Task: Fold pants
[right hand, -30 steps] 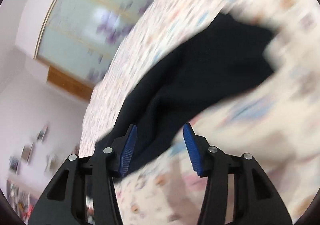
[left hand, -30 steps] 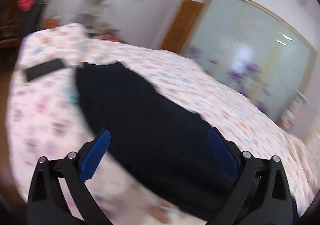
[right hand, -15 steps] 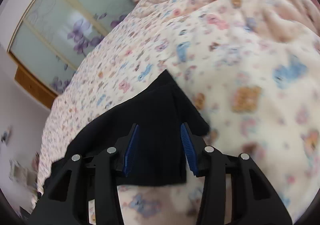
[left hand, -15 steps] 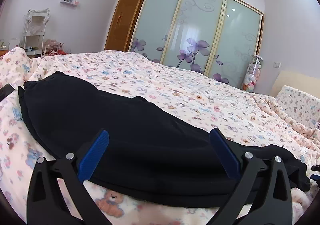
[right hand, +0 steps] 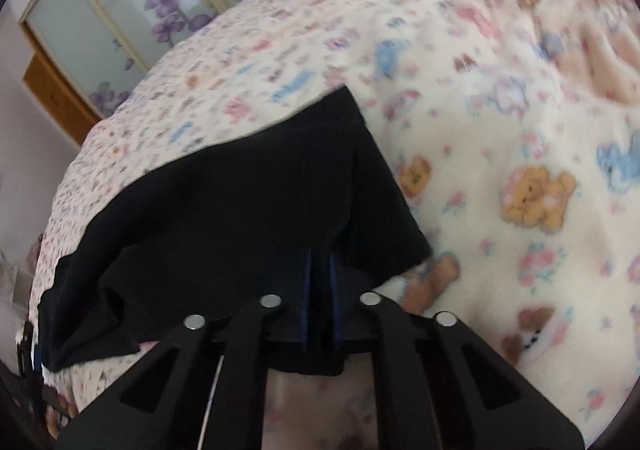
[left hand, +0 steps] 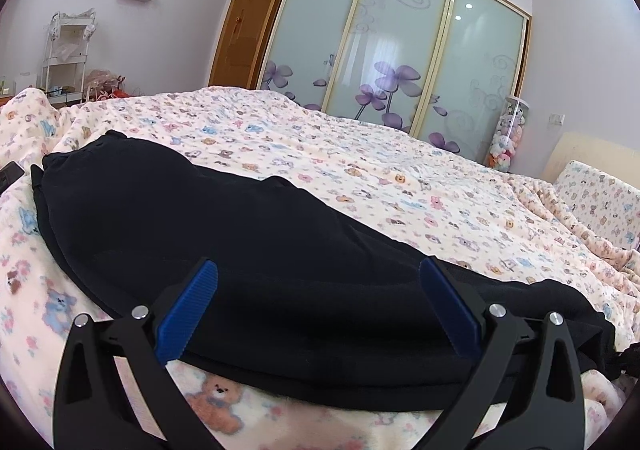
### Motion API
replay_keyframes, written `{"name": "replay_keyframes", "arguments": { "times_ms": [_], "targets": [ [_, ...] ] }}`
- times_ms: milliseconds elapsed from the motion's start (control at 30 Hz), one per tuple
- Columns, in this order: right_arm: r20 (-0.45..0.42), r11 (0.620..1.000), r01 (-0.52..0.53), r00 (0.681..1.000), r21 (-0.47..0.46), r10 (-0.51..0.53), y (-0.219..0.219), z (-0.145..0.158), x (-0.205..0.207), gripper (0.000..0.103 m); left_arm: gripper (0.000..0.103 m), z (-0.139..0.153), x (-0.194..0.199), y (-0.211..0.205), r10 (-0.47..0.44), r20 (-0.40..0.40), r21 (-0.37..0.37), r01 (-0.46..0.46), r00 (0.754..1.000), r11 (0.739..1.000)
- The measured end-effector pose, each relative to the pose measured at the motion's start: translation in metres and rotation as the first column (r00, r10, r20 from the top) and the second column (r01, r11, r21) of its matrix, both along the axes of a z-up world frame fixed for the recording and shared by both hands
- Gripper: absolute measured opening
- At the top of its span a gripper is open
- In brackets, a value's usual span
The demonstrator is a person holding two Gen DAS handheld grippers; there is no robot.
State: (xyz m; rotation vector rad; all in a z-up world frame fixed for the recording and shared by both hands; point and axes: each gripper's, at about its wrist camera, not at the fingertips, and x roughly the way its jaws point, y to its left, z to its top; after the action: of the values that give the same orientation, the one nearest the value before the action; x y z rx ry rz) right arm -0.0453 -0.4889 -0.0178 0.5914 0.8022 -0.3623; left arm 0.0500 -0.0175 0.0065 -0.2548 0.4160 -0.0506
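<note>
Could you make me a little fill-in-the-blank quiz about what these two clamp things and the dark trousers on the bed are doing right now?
1. The black pants lie on a bedspread printed with teddy ____.
2. The right gripper is ____ on the pants' fabric.
3. The left gripper has its jaws ____, with the pants between them.
4. The gripper pads are coloured ____.

Missing words: bears; shut; open; blue

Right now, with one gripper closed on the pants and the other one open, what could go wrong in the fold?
1. The right gripper pinches only a thin bit of the pants near the leg end; it may hold one layer, so the rest could sag or slip.
2. The left gripper is open over the pants, not gripping; lifting now would drag them unevenly.
3. The fleecy blanket could cling and wrinkle the fabric.
</note>
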Motion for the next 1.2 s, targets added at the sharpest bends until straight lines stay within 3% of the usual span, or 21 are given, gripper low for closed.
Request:
{"name": "replay_keyframes", "arguments": {
  "times_ms": [100,233,300,400,500,567,600,733,800,867,933,967,1033,1100,1200],
  "targets": [
    [0.02,0.987,-0.027,0.999,-0.156,0.03,0.009,0.031,0.006,0.005,0.101,-0.002,0.002,0.003,0.004,-0.012,-0.011,-0.004,1.0,1.0],
    [0.066,0.93,-0.014,0.997,-0.366,0.041,0.014,0.08,0.019,0.005,0.101,-0.004,0.005,0.005,0.01,-0.032,-0.022,-0.01,0.999,1.0],
    [0.045,0.904,-0.019,0.998,-0.427,0.042,0.011,0.091,0.029,0.005,0.101,-0.005,0.007,0.006,0.011,-0.041,-0.026,-0.013,0.999,1.0],
    [-0.073,0.916,-0.018,0.997,-0.401,-0.013,-0.007,0.067,0.044,0.005,0.101,-0.005,0.008,0.007,0.013,-0.045,-0.031,-0.014,0.999,0.999],
    [-0.209,0.946,-0.007,0.976,-0.325,-0.065,-0.022,0.015,0.051,0.005,0.101,-0.004,0.007,0.008,0.018,-0.036,-0.036,-0.019,0.999,0.999],
    [-0.219,0.95,-0.003,0.973,-0.311,-0.069,-0.022,-0.002,0.05,0.006,0.101,-0.003,0.007,0.009,0.022,-0.028,-0.041,-0.023,0.999,0.999],
    [-0.215,0.943,-0.005,0.974,-0.334,-0.071,-0.02,-0.002,0.049,0.007,0.101,-0.003,0.006,0.009,0.025,-0.024,-0.044,-0.026,0.999,0.999],
    [-0.224,0.931,0.025,0.968,-0.365,-0.114,-0.02,0.017,0.042,0.036,0.101,0.002,0.002,0.018,0.07,0.008,-0.08,-0.069,0.997,0.994],
    [-0.162,0.91,0.065,0.976,-0.409,-0.142,-0.015,0.038,0.034,0.041,0.101,0.003,0.0,0.025,0.108,0.019,-0.109,-0.105,0.994,0.988],
    [-0.063,0.903,0.05,0.994,-0.427,-0.085,0.006,0.064,0.032,0.041,0.101,0.004,-0.003,0.033,0.163,0.022,-0.141,-0.158,0.986,0.977],
    [0.024,0.924,-0.086,0.994,-0.374,0.102,0.04,0.085,0.047,0.041,0.101,0.004,-0.007,0.041,0.231,0.029,-0.162,-0.223,0.973,0.961],
    [0.05,0.926,-0.178,0.977,-0.333,0.205,0.058,0.091,0.058,0.041,0.101,0.004,-0.009,0.044,0.259,0.037,-0.171,-0.249,0.965,0.953],
    [0.086,0.888,-0.389,0.903,-0.245,0.42,0.108,0.099,0.091,0.041,0.101,0.005,-0.016,0.048,0.316,0.059,-0.186,-0.3,0.947,0.935],
    [0.115,0.811,-0.562,0.806,-0.162,0.581,0.158,0.1,0.126,0.041,0.101,0.006,-0.023,0.049,0.35,0.084,-0.191,-0.329,0.933,0.925],
    [0.131,0.658,-0.752,0.648,-0.049,0.75,0.247,0.09,0.191,0.041,0.101,0.009,-0.026,0.045,0.342,0.106,-0.176,-0.321,0.934,0.931]
  ]
}}
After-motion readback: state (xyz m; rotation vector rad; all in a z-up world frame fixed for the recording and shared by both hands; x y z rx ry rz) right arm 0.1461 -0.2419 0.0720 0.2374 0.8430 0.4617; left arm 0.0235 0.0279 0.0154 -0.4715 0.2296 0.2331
